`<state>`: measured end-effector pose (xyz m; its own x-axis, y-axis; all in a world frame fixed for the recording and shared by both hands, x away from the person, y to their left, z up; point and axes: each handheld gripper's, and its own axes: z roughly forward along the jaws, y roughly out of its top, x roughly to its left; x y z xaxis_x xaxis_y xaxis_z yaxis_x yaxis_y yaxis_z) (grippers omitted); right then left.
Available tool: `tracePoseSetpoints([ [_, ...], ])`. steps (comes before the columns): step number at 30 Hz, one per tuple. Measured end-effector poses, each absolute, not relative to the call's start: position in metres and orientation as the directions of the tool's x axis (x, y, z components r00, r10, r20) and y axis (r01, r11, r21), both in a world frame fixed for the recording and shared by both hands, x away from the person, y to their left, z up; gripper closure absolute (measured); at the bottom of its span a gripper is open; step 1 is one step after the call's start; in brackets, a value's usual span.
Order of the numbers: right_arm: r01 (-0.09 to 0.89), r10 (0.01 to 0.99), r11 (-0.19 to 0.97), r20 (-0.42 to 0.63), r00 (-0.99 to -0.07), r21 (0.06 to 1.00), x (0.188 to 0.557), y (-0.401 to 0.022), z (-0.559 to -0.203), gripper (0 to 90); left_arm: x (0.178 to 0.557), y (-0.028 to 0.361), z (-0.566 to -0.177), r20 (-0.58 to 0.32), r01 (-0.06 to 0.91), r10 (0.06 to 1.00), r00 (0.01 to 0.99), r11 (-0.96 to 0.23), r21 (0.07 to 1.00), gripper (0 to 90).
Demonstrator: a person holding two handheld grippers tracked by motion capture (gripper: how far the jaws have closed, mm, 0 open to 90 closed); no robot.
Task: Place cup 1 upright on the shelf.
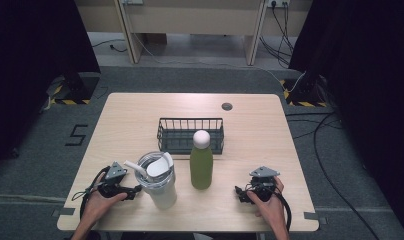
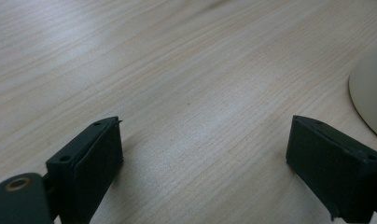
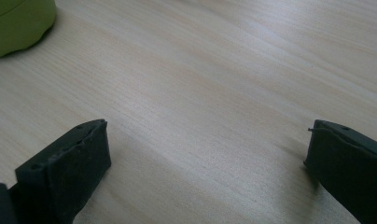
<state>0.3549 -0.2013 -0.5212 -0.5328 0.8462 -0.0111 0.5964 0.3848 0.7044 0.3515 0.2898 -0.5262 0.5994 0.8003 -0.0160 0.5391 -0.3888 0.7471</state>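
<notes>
A green bottle (image 1: 201, 165) with a white cap stands upright near the table's front middle; its base (image 3: 16, 23) shows at the top left of the right gripper view. Left of it stands a white tumbler (image 1: 158, 180) with a clear lid and a straw; its base (image 2: 371, 95) shows at the right edge of the left gripper view. My left gripper (image 1: 132, 191) rests on the table just left of the tumbler, open, with bare wood between its jaws (image 2: 203, 154). My right gripper (image 1: 240, 194) rests to the right of the bottle, open, nothing between its jaws (image 3: 207, 158).
A black wire basket (image 1: 190, 135) sits behind the bottle and tumbler at mid-table. A round grey cable port (image 1: 227, 106) lies near the far edge. The wooden table (image 1: 130, 120) stands on grey carpet, with cables on the floor at the right.
</notes>
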Motion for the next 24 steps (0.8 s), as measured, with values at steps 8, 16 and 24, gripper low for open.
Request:
tracePoseSetpoints([
  [8, 0.597, 0.847, 0.384, -0.010, -0.532, 0.704, 0.3550, -0.2012, -0.5212, 0.3, 0.3514, 0.2898, -0.5263, -0.017, 0.539, 0.800, 0.599, -0.388, 0.748, 10.0],
  [16, 0.599, 0.847, 0.383, -0.009, -0.532, 0.703, 0.3550, -0.2010, -0.5211, 0.3, 0.3503, 0.2914, -0.5257, -0.029, 0.527, 0.787, 0.617, -0.386, 0.757, 15.0],
  [24, 0.599, 0.847, 0.383, -0.009, -0.532, 0.703, 0.3550, -0.2010, -0.5211, 0.3, 0.3453, 0.2985, -0.5231, -0.058, 0.495, 0.777, 0.626, -0.339, 0.800, 15.0],
])
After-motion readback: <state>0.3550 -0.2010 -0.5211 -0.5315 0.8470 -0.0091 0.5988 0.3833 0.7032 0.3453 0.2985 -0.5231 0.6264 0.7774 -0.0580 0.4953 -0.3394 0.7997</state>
